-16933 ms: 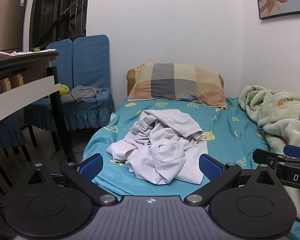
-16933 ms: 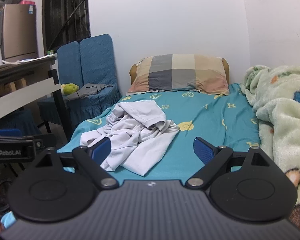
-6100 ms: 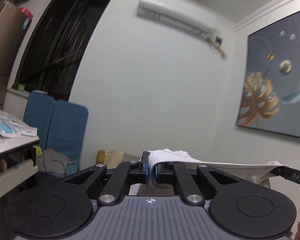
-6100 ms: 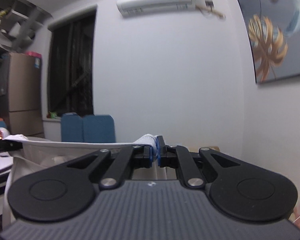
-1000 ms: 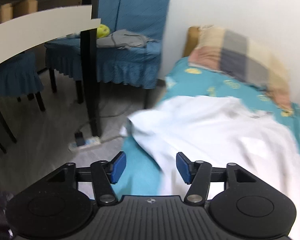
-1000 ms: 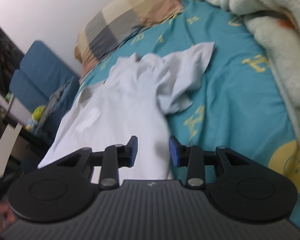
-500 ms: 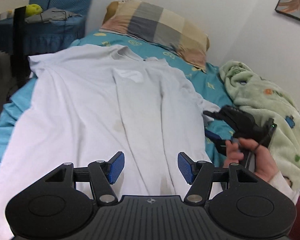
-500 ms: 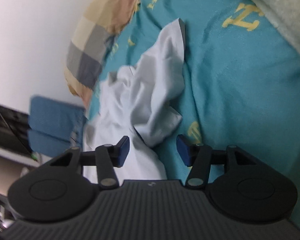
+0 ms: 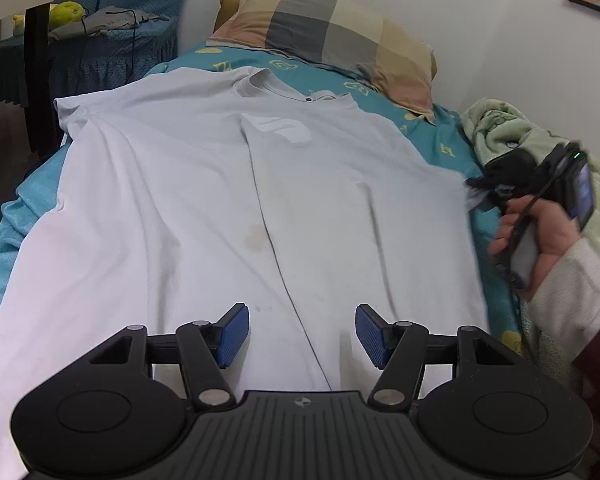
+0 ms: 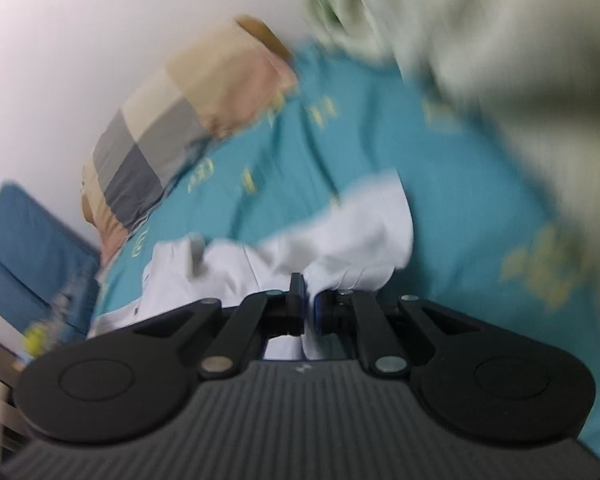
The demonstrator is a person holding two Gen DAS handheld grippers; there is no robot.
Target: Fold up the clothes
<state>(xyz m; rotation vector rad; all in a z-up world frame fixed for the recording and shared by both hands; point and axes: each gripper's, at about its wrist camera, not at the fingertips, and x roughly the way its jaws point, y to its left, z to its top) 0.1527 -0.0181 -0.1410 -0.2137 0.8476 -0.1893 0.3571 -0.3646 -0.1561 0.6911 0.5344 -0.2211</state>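
A white T-shirt (image 9: 228, 200) lies spread face up on the teal bed sheet (image 9: 444, 148), collar toward the pillow. My left gripper (image 9: 302, 334) hovers open over the shirt's lower hem, nothing between its blue pads. In the left wrist view my right gripper (image 9: 476, 186), held by a hand, sits at the shirt's right sleeve. The blurred right wrist view shows that gripper (image 10: 308, 300) shut on the white sleeve (image 10: 360, 240), cloth bunched between the pads.
A checked pillow (image 9: 332, 36) lies at the head of the bed. A green fleece blanket (image 9: 512, 136) is heaped along the right side by the wall. Blue-covered chairs (image 9: 108, 20) and a dark table leg (image 9: 36, 72) stand left of the bed.
The right gripper has shut on the shirt's right sleeve; half a second ago it was open over it. The left gripper has stayed open above the hem, slightly nearer.
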